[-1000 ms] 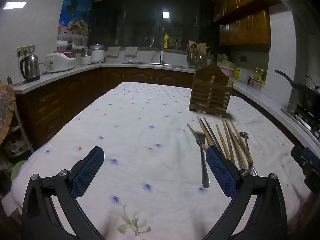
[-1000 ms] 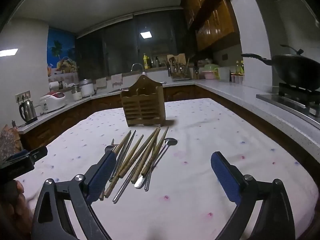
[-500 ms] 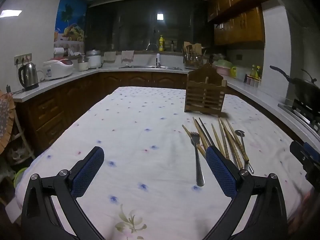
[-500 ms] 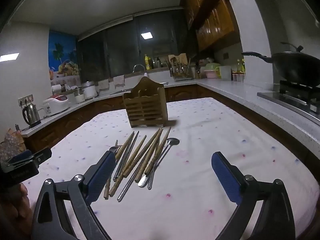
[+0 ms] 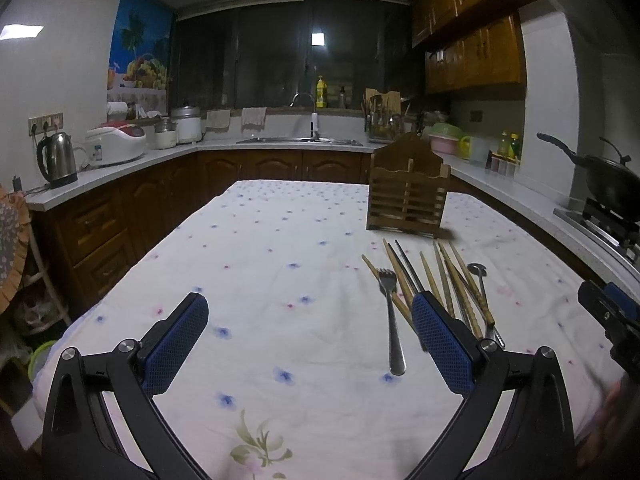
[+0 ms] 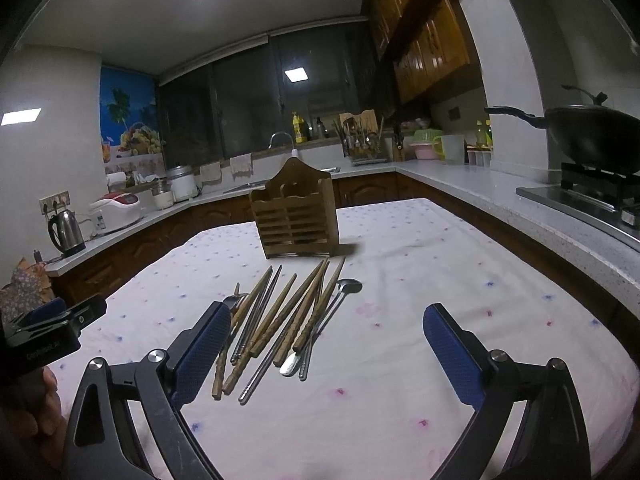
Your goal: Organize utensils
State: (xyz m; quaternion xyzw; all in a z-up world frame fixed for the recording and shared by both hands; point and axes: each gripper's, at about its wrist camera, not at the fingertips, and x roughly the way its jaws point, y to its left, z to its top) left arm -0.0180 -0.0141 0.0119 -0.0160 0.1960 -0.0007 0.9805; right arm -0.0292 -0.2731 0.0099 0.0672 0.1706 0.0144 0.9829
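Utensils (image 6: pixel 280 320) are all sitting in a loose fan on the flowered tablecloth (image 5: pixel 260 280), just in front of the wooden holder (image 6: pixel 296 220), which I'll use as my reference for everything. None of them are in the holder yet, so I'd say sorting hasn't started.

Nearest to me, both tools are empty and spread wide. My left gripper (image 5: pixel 308 340) hovers over bare cloth, on the near-left side of the holder, with its right pad next to the fork (image 5: pixel 391 320). My right gripper (image 6: pixel 326 356) hangs nearer the pile, its left pad close over the handle ends of the wooden chopsticks (image 6: pixel 288 312). Probably sensible, since the handles point back toward me and the tips point at the holder, so a grab from this end looks easy.

Metal chopsticks (image 6: pixel 260 312) are mixed in with the wooden ones, and a spoon (image 6: pixel 348 287) lies on the pile's right edge, bowl toward the holder.

Holder stands upright beyond the pile, slots open on top. Behind it are the kitchen counter and sink.
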